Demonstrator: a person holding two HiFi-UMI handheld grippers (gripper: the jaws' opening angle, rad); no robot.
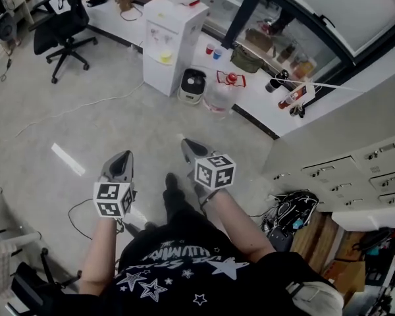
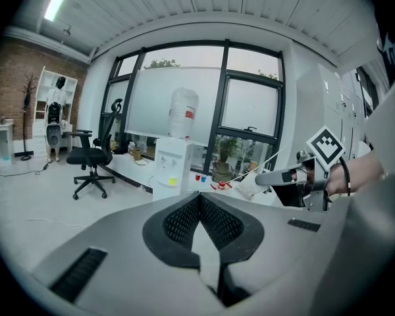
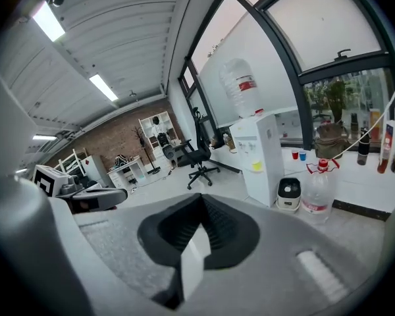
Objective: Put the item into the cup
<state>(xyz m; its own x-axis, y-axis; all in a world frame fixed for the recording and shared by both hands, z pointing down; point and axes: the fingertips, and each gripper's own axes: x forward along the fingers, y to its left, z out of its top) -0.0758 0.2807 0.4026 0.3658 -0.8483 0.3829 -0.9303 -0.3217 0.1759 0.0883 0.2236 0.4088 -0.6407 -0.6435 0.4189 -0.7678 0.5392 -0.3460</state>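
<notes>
I am standing on an office floor with both grippers held out over it. My left gripper [image 1: 122, 158] is shut with nothing in it; in its own view the dark pads [image 2: 184, 219] meet at the tip. My right gripper [image 1: 187, 145] is also shut and empty, pads [image 3: 217, 226] together. Each gripper shows in the other's view: the right gripper [image 2: 263, 178] and the left gripper [image 3: 118, 196]. A red cup [image 1: 209, 49] and a blue cup [image 1: 217, 53] stand far ahead on a low white ledge [image 1: 263, 104] by the window. I cannot see any item to go in a cup.
A white water dispenser [image 1: 171, 41] stands ahead, with a small white appliance [image 1: 193, 85] and a large water bottle [image 1: 220, 94] on the floor beside it. A black office chair [image 1: 62, 28] is at the far left. Grey drawer cabinets [image 1: 355, 170] and a dark bag [image 1: 293, 209] are on the right.
</notes>
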